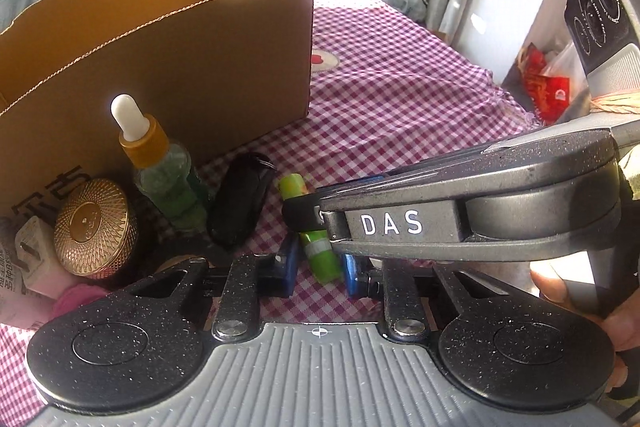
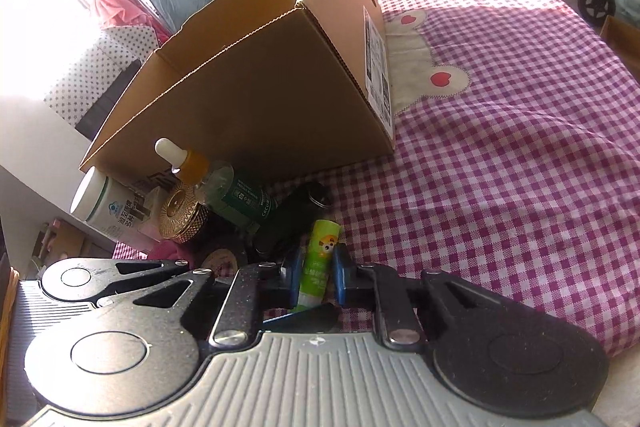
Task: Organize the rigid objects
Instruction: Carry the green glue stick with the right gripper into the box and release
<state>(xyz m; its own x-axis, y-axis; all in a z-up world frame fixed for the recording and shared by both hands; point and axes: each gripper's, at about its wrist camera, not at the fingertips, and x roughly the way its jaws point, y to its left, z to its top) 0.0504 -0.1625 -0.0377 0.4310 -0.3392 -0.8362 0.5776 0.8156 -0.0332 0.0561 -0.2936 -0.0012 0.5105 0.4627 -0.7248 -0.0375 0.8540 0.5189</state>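
Reading what lettering I can: white capitals "DAS" run along the side of my right gripper [image 1: 308, 223] where it crosses the left wrist view from three o'clock. The cardboard box [image 2: 256, 99] has a white printed label on its end face, too small to read, and dark printed characters low on its near wall. A white jar [image 2: 100, 205] carries green characters and a small blue emblem. The dropper bottle [image 1: 160, 163] wears a dark green label with pale lettering I cannot make out.

My task's thing, the glue stick [image 2: 318, 259], is a lime-green tube with a small orange cartoon figure and pale characters down its side. It lies on the purple checked cloth [image 2: 500, 147] at about six o'clock from the box, just in front of the cluster of bottles.

My right gripper [image 2: 316, 275] is squeezed tight on the glue stick, its blue pads pressing either side of the tube. My left gripper [image 1: 316, 267] is closed down on the same stick too, pads at both sides, nearer its lower end.

At ten o'clock from the stick stand the dropper bottle with its white bulb and amber collar, a gold round tin [image 1: 94, 227] with a fine engraved lid, and a glossy black case [image 1: 240, 203].
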